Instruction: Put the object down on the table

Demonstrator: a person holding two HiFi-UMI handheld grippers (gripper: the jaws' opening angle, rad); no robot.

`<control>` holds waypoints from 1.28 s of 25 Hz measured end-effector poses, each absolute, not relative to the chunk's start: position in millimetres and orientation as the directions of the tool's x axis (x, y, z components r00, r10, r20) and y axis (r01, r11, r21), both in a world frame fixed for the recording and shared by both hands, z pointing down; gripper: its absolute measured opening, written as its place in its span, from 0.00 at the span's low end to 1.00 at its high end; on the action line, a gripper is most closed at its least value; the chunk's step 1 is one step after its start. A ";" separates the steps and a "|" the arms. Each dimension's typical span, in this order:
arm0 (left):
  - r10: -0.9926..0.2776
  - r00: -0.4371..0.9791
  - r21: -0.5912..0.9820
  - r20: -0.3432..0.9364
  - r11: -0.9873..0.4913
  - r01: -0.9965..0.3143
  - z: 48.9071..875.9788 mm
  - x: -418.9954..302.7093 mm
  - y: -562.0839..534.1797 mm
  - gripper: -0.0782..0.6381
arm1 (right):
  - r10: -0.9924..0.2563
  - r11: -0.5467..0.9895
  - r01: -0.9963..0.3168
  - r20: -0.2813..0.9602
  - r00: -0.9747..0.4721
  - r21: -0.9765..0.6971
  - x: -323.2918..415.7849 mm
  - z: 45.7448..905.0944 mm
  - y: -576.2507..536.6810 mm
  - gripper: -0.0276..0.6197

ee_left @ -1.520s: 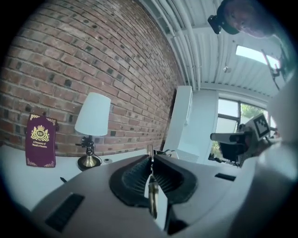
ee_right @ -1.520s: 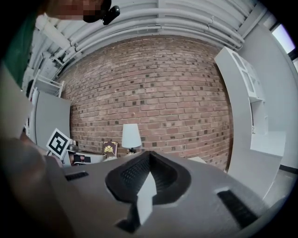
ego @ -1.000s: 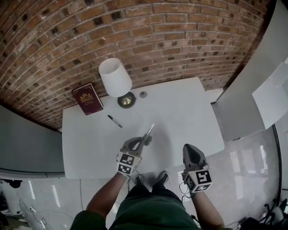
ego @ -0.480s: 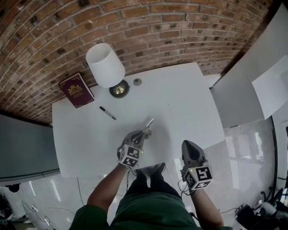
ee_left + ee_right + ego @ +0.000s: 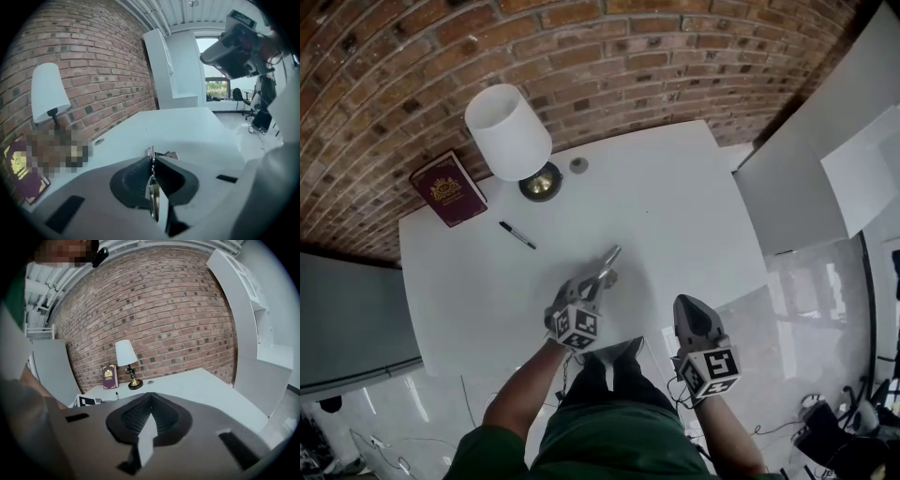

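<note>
Left gripper view looks straight along my left claw [image 5: 151,161]. Its two dark jaws are pressed in on a thin silvery metal utensil [image 5: 153,199], seen edge-on, with one end poking just past the tips. I cannot make out what kind of utensil it is. In the head view it sits in the lower middle of the frame, slanting up and to the right out of my claw over the white table [image 5: 684,216]. I cannot tell whether its far end touches the tabletop or hangs just above it. My claw is over the near part of the table, a little left of centre. My right claw [image 5: 691,307] is at the lower right of the frame, well apart from the utensil and by the table's near edge. In the right gripper view its jaws are closed together with nothing between them. Up and to the left of the utensil a black pen [image 5: 517,234] lies on the table on a slant. Beyond it, in the upper left, stands a lamp [image 5: 508,131] with a white shade and a brass foot. A small grey disc [image 5: 578,165] lies just to the right of that foot. A maroon book [image 5: 447,188] with a gold crest lies at the table's far left corner. A red brick wall [image 5: 675,56] fills the top of the frame behind the table, and a white cabinet [image 5: 825,150] stands at the right.
</note>
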State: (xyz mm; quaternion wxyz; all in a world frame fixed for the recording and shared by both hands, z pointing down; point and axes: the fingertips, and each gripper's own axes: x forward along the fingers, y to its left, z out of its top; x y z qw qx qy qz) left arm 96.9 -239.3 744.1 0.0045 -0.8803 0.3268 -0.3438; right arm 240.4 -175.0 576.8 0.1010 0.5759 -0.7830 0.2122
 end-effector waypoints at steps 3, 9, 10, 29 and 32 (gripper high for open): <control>-0.584 0.545 -0.298 0.602 -0.797 -0.524 748.3 101.0 -234.6 0.14 | -0.852 0.242 -0.943 0.415 -0.320 -0.229 238.7 581.2 -170.9 0.05; -0.581 0.535 -0.408 0.613 -0.813 -0.415 758.7 109.9 -222.2 0.15 | -0.846 0.246 -0.938 0.419 -0.331 -0.245 232.7 584.6 -166.6 0.05; -0.577 0.535 -0.411 0.618 -0.816 -0.406 760.5 111.1 -220.4 0.16 | -0.845 0.248 -0.938 0.418 -0.332 -0.244 231.9 584.6 -166.5 0.05; -0.520 0.563 -0.289 0.642 -0.845 -0.451 752.0 105.0 -198.3 0.31 | -0.851 0.290 -0.933 0.388 -0.354 -0.215 211.6 569.2 -170.1 0.05; -0.552 0.573 -0.273 0.605 -0.821 -0.502 733.0 95.1 -198.4 0.31 | -0.851 0.304 -0.929 0.378 -0.364 -0.209 206.8 564.3 -172.9 0.05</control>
